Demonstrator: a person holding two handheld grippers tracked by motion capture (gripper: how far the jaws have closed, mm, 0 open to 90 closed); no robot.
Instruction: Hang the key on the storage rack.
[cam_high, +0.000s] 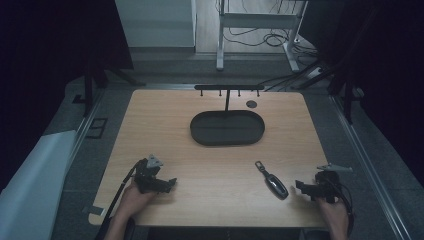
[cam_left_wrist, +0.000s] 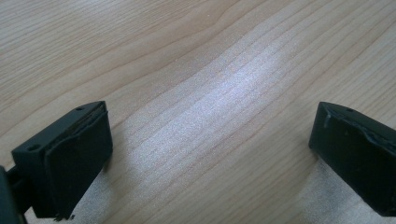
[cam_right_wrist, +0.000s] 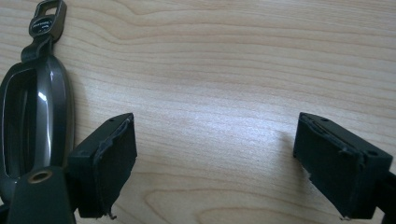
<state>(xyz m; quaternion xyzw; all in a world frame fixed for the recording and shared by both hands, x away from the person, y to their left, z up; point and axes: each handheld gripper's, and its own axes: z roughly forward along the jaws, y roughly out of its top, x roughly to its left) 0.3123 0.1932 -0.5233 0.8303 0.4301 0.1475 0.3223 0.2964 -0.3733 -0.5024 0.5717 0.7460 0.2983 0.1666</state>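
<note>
Right gripper (cam_high: 299, 186) jaws wide, empty, beside car key (cam_high: 272, 180) near tabletop (cam_high: 210, 165) front edge. Shift sideways, straddle key body, then close. Left gripper (cam_high: 172, 183) wide, idle.

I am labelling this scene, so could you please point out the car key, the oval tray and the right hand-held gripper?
car key (cam_high: 272, 180): high view, on its dark body.
oval tray (cam_high: 227, 141): high view, on its near rim.
right hand-held gripper (cam_right_wrist: 215, 158): right gripper view, midway between its open jaws.
</note>
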